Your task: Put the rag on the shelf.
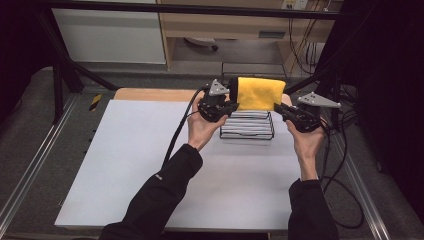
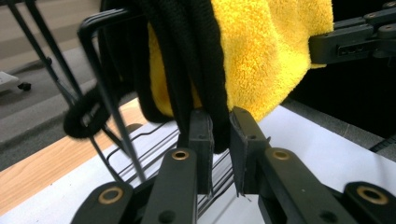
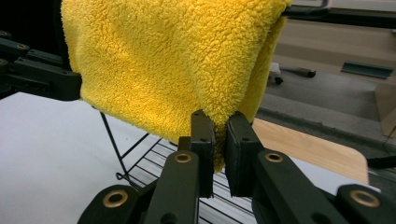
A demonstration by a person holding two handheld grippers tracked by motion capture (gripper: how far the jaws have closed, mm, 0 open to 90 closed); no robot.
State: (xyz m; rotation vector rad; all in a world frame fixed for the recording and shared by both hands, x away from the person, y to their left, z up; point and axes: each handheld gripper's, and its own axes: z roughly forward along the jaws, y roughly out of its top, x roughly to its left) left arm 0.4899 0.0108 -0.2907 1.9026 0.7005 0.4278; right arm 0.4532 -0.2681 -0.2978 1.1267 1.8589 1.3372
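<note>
Both claws, left point(image 1: 231, 106) & right point(image 1: 280, 108), pinch the fluffy yellow microfibre cloth point(image 1: 260, 93), 1 per side, to drape it flat over the black wire rack point(image 1: 248, 131).

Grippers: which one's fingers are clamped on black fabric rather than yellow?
The left gripper: its fingers pinch a black cloth hanging beside the yellow towel. The right gripper pinches the yellow towel's lower edge above the wire rack.

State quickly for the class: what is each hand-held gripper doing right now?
Left hand-held gripper: shut on the black cloth.
Right hand-held gripper: shut on the yellow towel.
</note>
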